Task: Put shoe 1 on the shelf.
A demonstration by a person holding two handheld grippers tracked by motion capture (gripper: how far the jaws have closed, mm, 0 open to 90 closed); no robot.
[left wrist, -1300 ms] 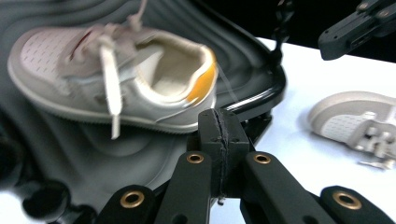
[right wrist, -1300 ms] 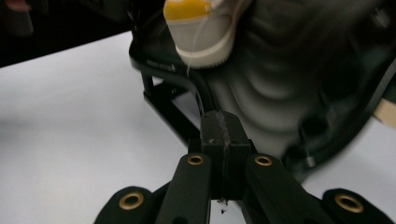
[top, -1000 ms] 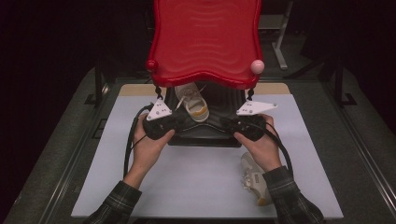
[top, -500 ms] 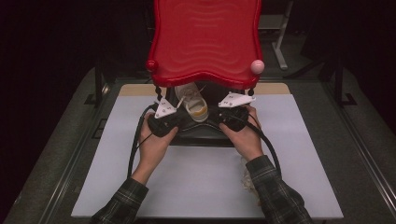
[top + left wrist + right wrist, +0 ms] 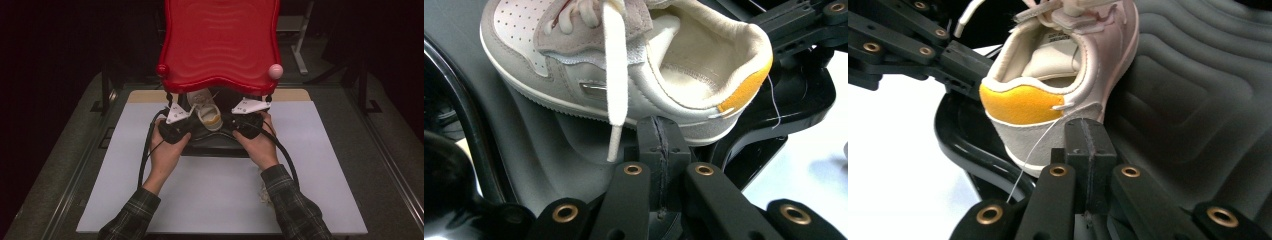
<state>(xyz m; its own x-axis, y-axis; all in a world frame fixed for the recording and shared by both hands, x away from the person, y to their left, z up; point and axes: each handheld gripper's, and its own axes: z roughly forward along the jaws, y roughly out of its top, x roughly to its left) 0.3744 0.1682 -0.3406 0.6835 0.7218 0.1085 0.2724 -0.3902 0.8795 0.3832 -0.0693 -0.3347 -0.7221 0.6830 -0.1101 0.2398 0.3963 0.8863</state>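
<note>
A pale grey surface [image 5: 150, 200] carries a glossy red wavy-edged plastic chair [image 5: 220, 45] standing over a ribbed black base [image 5: 549, 150]. On that base lies a white-and-grey sneaker with a yellow heel patch [image 5: 634, 65]. The left tongs [image 5: 659, 137] and right tongs [image 5: 1085, 137] flank its heel, each pressed together, empty.

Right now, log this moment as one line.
left tongs: shut, at sneaker side | right tongs: shut, at heel | sneaker on black seat

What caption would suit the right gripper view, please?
Shut right gripper at the yellow heel of a white shoe on a black seat.
</note>
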